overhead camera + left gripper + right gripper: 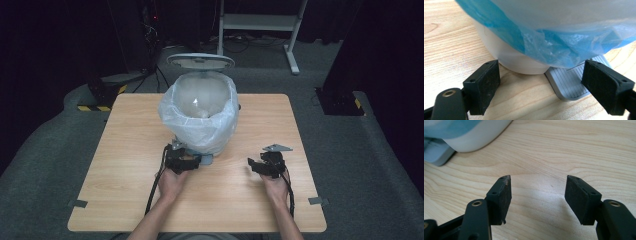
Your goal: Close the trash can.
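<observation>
Table (125,200): pale wood, bare at 6 o'clock.
Pedal bin (200,107): white, lid up, standing at the table's centre, toward 12 o'clock; probably light and stiff, liable to slide if pushed.
Liner bag (564,47): thin bluish plastic over the rim; soft, slippery, tears easily.
Pedal (571,82): grey ribbed tab at the bin's 6 o'clock; press here.
Left gripper (541,86): spread, straddling base and pedal, nothing pinched.
Right gripper (537,197): spread, empty, at 4 o'clock of the bin.

The high view looks forward and down over the whole table (125,200); both gripper views sit low and close – sharing the bin's (519,62) base and pedal (435,153).
</observation>
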The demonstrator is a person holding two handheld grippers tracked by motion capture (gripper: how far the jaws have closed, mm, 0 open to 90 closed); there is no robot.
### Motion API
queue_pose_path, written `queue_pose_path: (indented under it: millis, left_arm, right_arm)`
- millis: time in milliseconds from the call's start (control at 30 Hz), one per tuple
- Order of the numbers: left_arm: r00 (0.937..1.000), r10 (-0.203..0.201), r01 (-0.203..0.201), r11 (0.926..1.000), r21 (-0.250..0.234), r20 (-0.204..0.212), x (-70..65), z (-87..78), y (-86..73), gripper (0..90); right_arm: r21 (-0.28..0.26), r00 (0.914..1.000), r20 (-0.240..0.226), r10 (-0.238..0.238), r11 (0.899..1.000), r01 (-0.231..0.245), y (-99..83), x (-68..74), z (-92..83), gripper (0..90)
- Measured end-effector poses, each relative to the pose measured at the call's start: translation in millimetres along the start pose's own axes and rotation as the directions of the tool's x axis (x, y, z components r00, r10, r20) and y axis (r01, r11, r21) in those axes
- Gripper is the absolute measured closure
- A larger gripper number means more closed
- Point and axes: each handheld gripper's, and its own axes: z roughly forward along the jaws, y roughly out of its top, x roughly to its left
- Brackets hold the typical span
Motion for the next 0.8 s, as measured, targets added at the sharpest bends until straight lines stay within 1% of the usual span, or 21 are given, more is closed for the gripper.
queue_pose_path:
  millis: [233,333,400,467,500,533,600,667,733,767,800]
  left_arm:
    - [1.0000,-0.003,0.003,1.0000,-0.001,0.000,-0.2,-0.1,-0.2,15.5]
    - [1.0000,-0.002,0.002,1.0000,0.000,0.001,-0.2,-0.2,-0.2,15.6]
    - [1.0000,0.001,-0.001,1.0000,-0.002,-0.002,0.1,-0.5,-0.2,15.6]
    - [0.9999,-0.010,0.010,0.9999,-0.005,0.005,-0.2,-0.3,-0.4,15.7]
    - [0.9999,-0.016,0.016,0.9998,-0.015,-0.002,-0.2,-0.4,-0.5,15.6]
    - [0.9999,-0.011,0.011,0.9999,-0.007,-0.001,0.6,-1.4,-0.6,15.6]
    - [0.9997,-0.024,0.024,0.9995,-0.022,0.005,-0.2,-1.6,-1.3,15.2]
    - [0.9997,-0.024,0.024,0.9993,-0.028,0.009,-0.3,-2.2,-1.7,14.7]
    - [0.9993,-0.035,0.036,0.9981,-0.050,0.011,0.4,-5.0,-3.1,13.6]
    - [0.9992,-0.039,0.040,0.9966,-0.072,0.011,2.3,-8.1,-3.8,13.5]
    - [0.9990,-0.042,0.043,0.9955,-0.084,0.018,4.1,-10.9,-4.7,13.5]
  right_arm:
    - [0.028,0.9991,0.038,-0.018,0.999,0.017,-5.7,1.3,5.8,36.7]
    - [0.025,0.9966,0.068,-0.047,0.999,0.046,-8.1,5.3,6.2,35.5]
    - [0.015,0.9929,0.090,-0.078,0.997,0.077,-11.0,9.0,6.9,34.3]
    - [0.015,0.9925,0.093,-0.079,0.997,0.078,-11.4,9.8,6.6,33.0]
    - [0.016,0.9926,0.094,-0.077,0.997,0.076,-11.4,9.6,6.7,32.4]
    - [0.017,0.9927,0.093,-0.077,0.997,0.075,-11.4,9.4,6.7,32.1]
    - [0.018,0.9927,0.091,-0.079,0.997,0.078,-11.4,9.5,6.8,31.3]
    - [0.020,0.9928,0.090,-0.078,0.997,0.076,-11.4,9.5,6.8,30.5]
    - [0.020,0.9929,0.091,-0.078,0.997,0.076,-11.4,9.6,6.8,30.5]
    - [0.020,0.9928,0.091,-0.078,0.997,0.076,-11.4,9.5,6.8,30.4]
    - [0.020,0.9929,0.091,-0.077,0.997,0.076,-11.4,9.6,6.8,30.4]
